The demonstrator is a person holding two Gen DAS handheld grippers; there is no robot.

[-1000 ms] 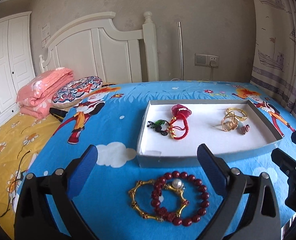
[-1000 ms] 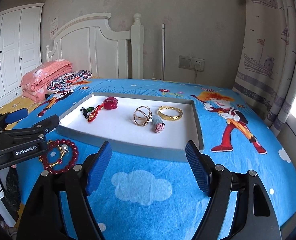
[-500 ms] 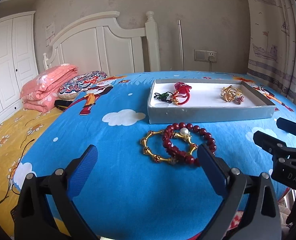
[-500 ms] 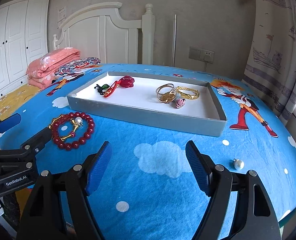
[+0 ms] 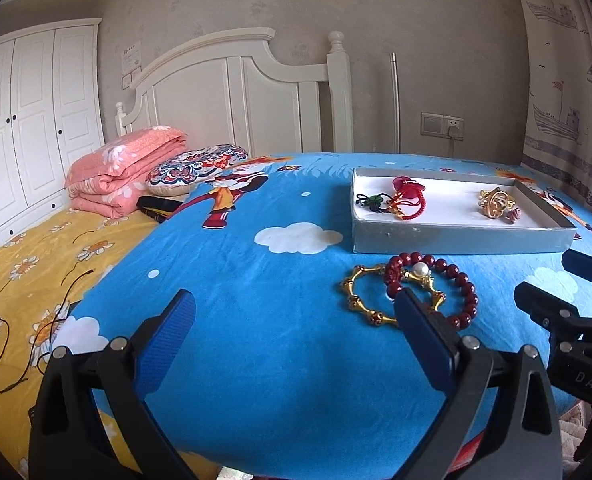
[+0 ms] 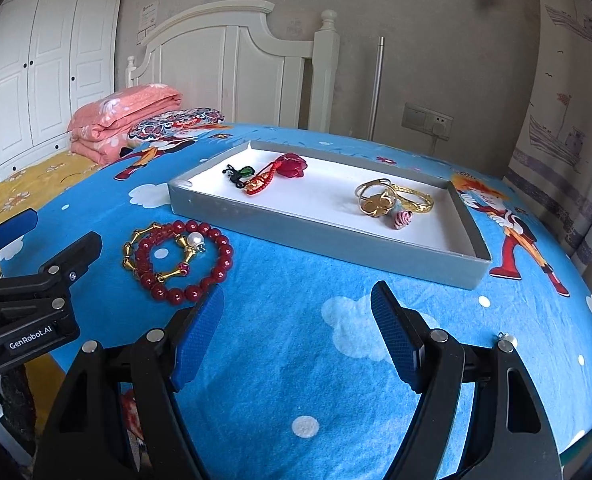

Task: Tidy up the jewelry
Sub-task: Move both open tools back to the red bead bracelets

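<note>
Red bead bracelet [image 6: 184, 264] just ahead-left of right gripper [image 6: 297, 336], beside left gripper [image 5: 294, 338]; both wide open, empty.

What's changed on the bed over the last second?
Both tongs, left and right, backed away from the tray and sank lower, still open and empty. The red bead bracelet, gold bracelet and the tray's contents stayed put.

Far ahead of the claw and to its left, a folded pink quilt [image 5: 124, 172] and a patterned cushion [image 5: 198, 168] lie against the white headboard [image 5: 232, 92]. A white wardrobe [image 5: 28, 120] stands further left; a wall socket [image 5: 441, 125] and ship-print curtain [image 5: 563, 80] sit ahead to its right.
</note>
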